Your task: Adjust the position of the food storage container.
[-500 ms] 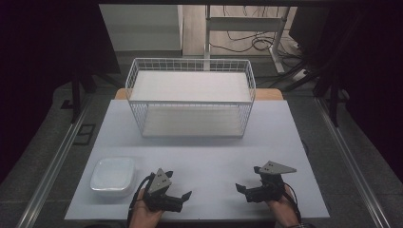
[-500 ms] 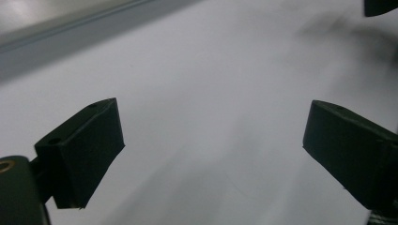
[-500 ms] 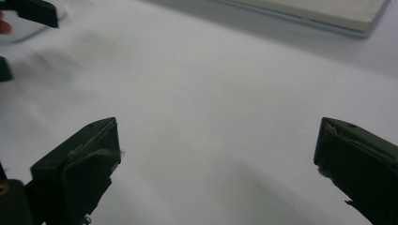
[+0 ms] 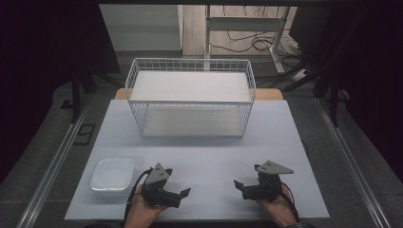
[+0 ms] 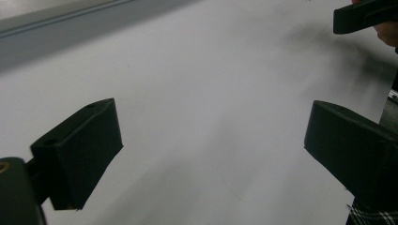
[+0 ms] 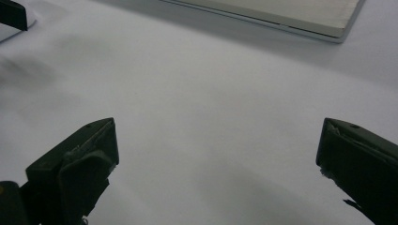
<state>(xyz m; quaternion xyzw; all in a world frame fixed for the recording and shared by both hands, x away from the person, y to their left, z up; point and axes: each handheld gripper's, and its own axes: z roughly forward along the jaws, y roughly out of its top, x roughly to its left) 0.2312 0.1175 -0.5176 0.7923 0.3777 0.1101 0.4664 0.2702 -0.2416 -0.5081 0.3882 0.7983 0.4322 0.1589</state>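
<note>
- Left claw (image 4: 183,192) was released, empty, over the worktop (image 4: 209,152).
- Right claw (image 4: 239,185) was released, empty.
- White dish (image 4: 113,175) lay at the left claw's 9 o'clock.

Table (image 4: 209,156) middle bare; wire basket (image 4: 190,97) blocks far side.

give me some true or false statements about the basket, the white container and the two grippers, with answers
1. The wire basket stands at the far side of the table. True.
2. The white container sits inside the basket. False: it rests on the table near the person's side, beside the left gripper.
3. The left gripper's jaws are spread with nothing between them. True.
4. The right gripper is clamped on the container. False: its jaws are open and hold nothing.
5. The two grippers point toward each other. True.
</note>
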